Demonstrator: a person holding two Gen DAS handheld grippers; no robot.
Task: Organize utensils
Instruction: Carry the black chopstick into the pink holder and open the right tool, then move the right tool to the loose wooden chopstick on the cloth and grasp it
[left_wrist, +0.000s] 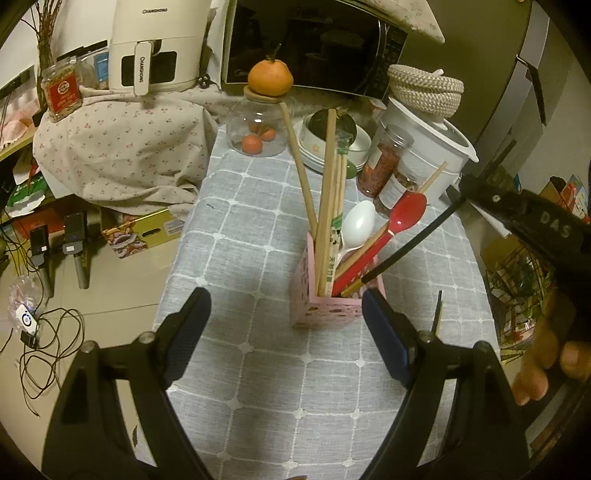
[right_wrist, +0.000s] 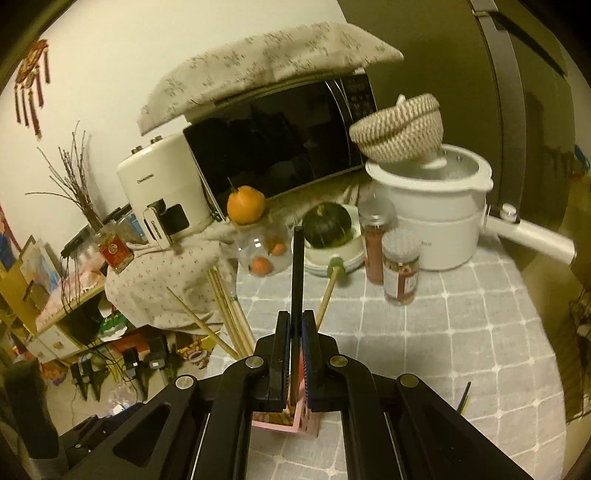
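the step in hand looks like seating one black chopstick (left_wrist: 413, 242) in the pink holder (left_wrist: 332, 306), which stands on the grey checked surface (left_wrist: 258, 369) toward its right edge, out in front of the jars and the white cooker at the back. the right tongs (right_wrist: 295, 350) are clamped on the chopstick's upper half, pads pressed flat on either side. in the left wrist view the stick runs down on a slant from the right, and its gold-tipped lower end is already inside the holder's right corner.

the left tongs (left_wrist: 286, 328) stand wide apart and hold nothing. one finger sits either side of the holder without touching it, a fair guard if the holder tips.

to do it well, i judge the stick should go down along its own slant, not be pushed straight down, since a sideways load at the rim could tilt or slide the light holder. the holder is crowded: wooden chopsticks (left_wrist: 327, 206), a white spoon (left_wrist: 356, 225) and a red spoon (left_wrist: 400, 218) lean in it, and the tip should slip beside the red handle rather than wedge against it. release only once the tip has bottomed, opening the right tongs a little so the stick settles against the others instead of dropping.

a second dark stick (left_wrist: 438, 310) lies on the surface just right of the holder, near the edge. that one likely goes next.
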